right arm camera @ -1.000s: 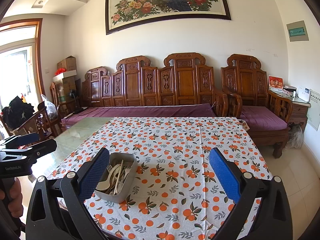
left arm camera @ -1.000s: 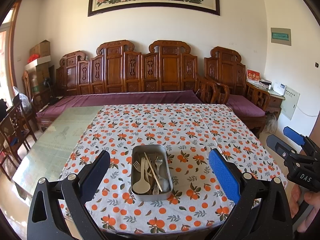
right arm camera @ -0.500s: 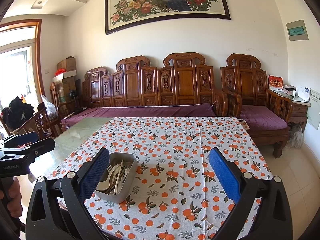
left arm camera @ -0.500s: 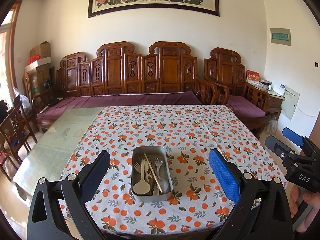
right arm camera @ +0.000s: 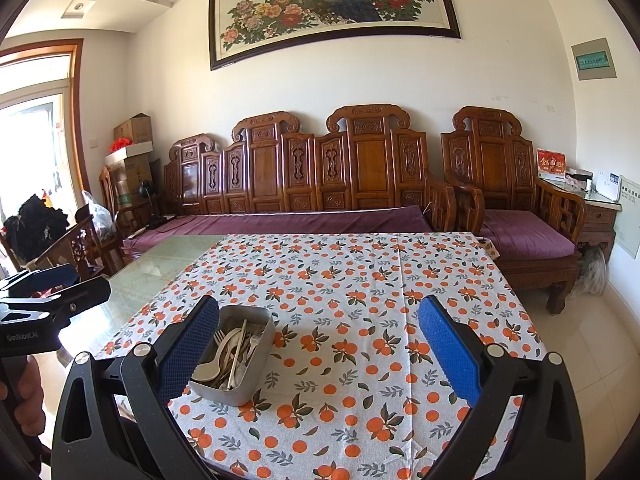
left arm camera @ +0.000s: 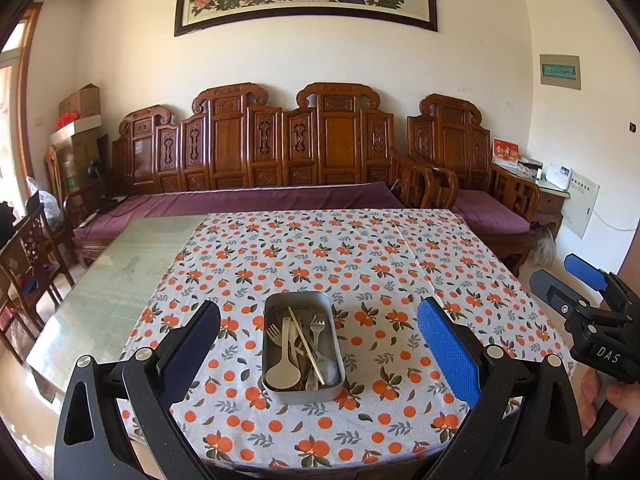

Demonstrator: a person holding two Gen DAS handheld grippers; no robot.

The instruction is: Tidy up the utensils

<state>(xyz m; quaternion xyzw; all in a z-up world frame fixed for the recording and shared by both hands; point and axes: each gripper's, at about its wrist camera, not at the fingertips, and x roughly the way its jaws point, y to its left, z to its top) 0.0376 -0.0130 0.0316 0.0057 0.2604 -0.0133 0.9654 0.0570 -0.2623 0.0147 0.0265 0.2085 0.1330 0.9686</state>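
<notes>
From the left wrist view, the left gripper (left arm camera: 318, 344) hangs above the near edge of the table with its fingers spread wide and nothing between them, framing a metal tin (left arm camera: 303, 390) that sits on the orange-print tablecloth (left arm camera: 360, 248) near the near edge. Inside the tin lies a jumble of utensils: a pale spoon (left arm camera: 283, 368) with its bowl toward the near end, a small fork (left arm camera: 317, 326) with its tines at the far end, and a thin chopstick (left arm camera: 306, 344) laid diagonally across the rest. At the right edge of this view the right gripper (left arm camera: 560, 284) is held off the table's right side, also spread. From the right wrist view, the right gripper (right arm camera: 318, 344) is likewise wide apart and empty, and the tin (right arm camera: 240, 390) stands just beside its left finger (right arm camera: 188, 354), well left of centre. Whether the pieces were gathered into the tin or wait to be sorted out of it, this scene fits both. The utensils look light, stiff and smooth, so they would likely slip in a loose pinch; a handle's mid-length, where one stands clear of the heap, seems the surest hold. The tin looks rigid and light, apt to slide on the cloth if nudged.
</notes>
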